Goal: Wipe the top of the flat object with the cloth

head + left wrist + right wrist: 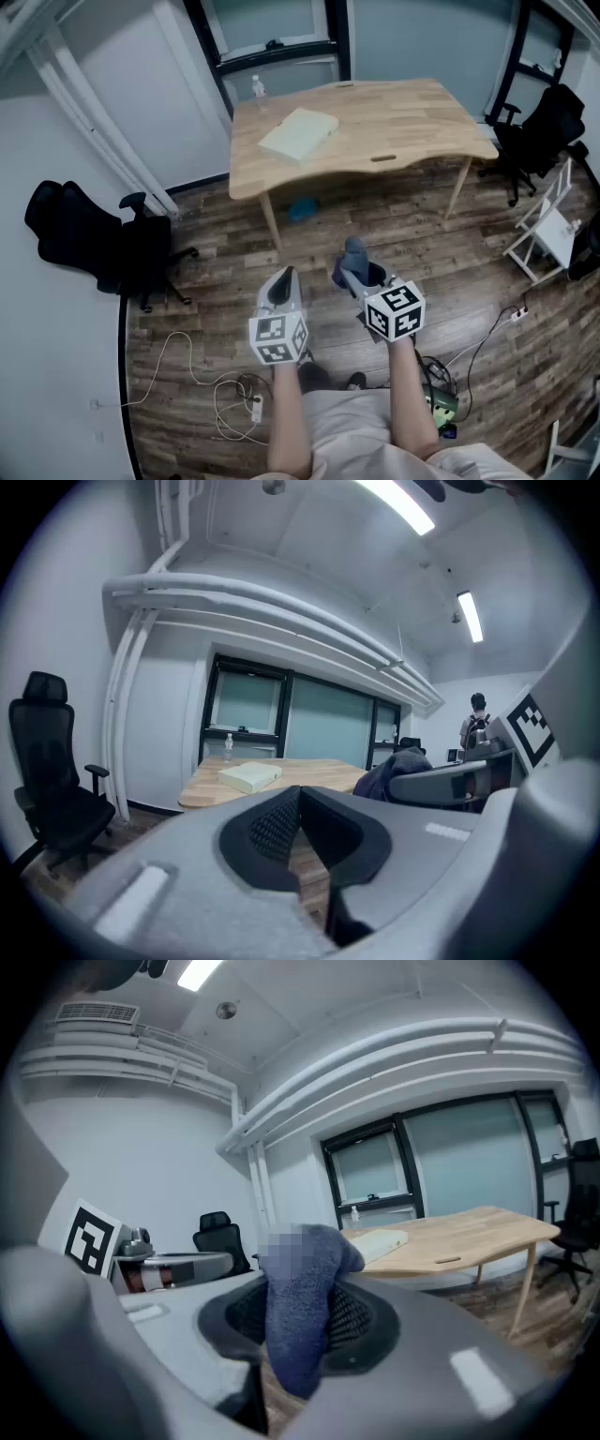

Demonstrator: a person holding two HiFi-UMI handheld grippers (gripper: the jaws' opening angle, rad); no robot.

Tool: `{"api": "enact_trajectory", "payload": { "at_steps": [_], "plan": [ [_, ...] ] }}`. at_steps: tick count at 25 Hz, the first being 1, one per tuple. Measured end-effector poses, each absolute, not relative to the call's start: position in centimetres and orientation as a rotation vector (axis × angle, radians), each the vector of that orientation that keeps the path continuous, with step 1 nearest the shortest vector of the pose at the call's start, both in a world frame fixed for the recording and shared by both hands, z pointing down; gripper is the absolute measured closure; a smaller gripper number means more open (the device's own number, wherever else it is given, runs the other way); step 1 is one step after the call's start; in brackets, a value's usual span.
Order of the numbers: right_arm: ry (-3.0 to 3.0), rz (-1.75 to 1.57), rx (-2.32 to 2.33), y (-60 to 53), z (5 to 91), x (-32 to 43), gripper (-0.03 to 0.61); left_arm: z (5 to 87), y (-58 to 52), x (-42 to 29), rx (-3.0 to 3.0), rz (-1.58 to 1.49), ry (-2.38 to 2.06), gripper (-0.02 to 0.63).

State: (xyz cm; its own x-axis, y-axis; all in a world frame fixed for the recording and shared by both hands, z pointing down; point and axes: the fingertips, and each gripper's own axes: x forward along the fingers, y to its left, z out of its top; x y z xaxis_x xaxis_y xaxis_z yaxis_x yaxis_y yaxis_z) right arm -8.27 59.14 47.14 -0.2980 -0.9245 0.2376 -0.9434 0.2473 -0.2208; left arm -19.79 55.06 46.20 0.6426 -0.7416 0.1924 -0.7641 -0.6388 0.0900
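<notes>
Wooden floor fills the head view, and the table (422,122) stands well ahead of me. The flat object (298,133) lies on its left part, long axis slanting far-right.

In the left gripper view, my left gripper (300,803) is closed on nothing.

In the right gripper view, my right gripper (300,1335) clamps the cloth (302,1279). I judge it must carry the cloth forward and slightly left.

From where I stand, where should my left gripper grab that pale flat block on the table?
Probably the near corner, coming from the table's front edge: the block lies flat and skewed, that corner pointing toward you, leaving the top free for the cloth in the right gripper.
</notes>
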Motion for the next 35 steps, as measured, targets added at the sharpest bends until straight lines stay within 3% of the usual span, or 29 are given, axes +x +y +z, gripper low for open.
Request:
{"api": "enact_trajectory", "payload": {
  "at_steps": [10, 20, 35],
  "plan": [
    [-2.478, 0.561, 1.766, 55.1, 48.4, -7.8, 0.463, 46.6, 50.9, -17.3, 2.714, 0.243, -1.169, 0.606],
    [-2.495, 0.59, 2.141, 47.9, 44.8, -3.2, 0.463, 46.2, 40.9, -16.4, 2.732, 0.207, -1.046, 0.606],
    [-2.353, 0.572, 2.159, 39.0, 46.3, -6.1, 0.46, 46.9, 30.8, -20.8, 2.703, 0.174, -1.028, 0.606]
  ]
}}
